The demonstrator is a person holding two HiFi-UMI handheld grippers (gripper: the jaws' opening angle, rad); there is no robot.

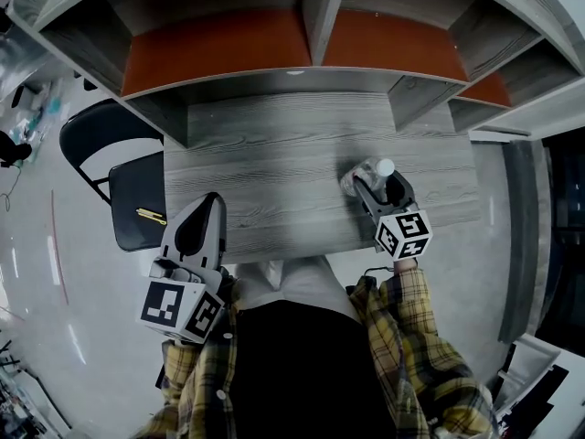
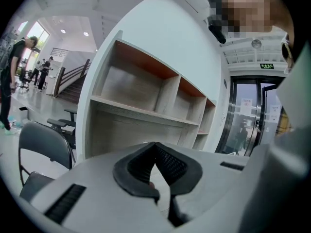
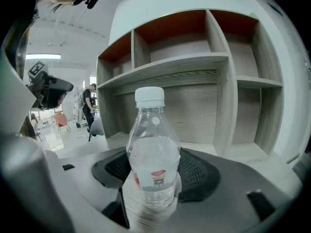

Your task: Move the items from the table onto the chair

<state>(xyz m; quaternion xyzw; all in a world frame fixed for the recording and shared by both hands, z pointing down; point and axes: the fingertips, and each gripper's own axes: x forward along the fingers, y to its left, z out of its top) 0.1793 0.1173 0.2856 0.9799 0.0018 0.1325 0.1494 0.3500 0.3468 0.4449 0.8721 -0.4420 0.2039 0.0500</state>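
The right gripper (image 3: 153,174) was clenched on a clear water bottle (image 3: 153,149), its black ribbed pads pressed to the bottle's two sides, while the bottle stood upright with its base on the table (image 1: 274,158) and its white cap (image 3: 149,96) on. From the head view this right gripper (image 1: 378,188) and the water bottle (image 1: 363,176) sat on the right part of the table, back from its near edge. The left gripper (image 2: 156,152) was closed on nothing, its pads meeting at their tips; in the head view the left gripper (image 1: 210,210) hung over the table's near left corner. The table's top was grey wood-grain and otherwise bare. Against the far edge of the table rose a grey shelf unit (image 1: 306,26) with orange-red back panels, its compartments empty in both gripper views. Just left of the table stood a black folding chair (image 1: 132,195) with a small yellow object (image 1: 151,215) lying on its seat. Around the table spread a pale, glossy floor (image 1: 46,245). Beyond the table's left side the room opened to a staircase (image 2: 73,81) and standing people (image 2: 9,76); beyond its right side were glass doors (image 2: 252,115) under a green exit sign (image 2: 267,66).
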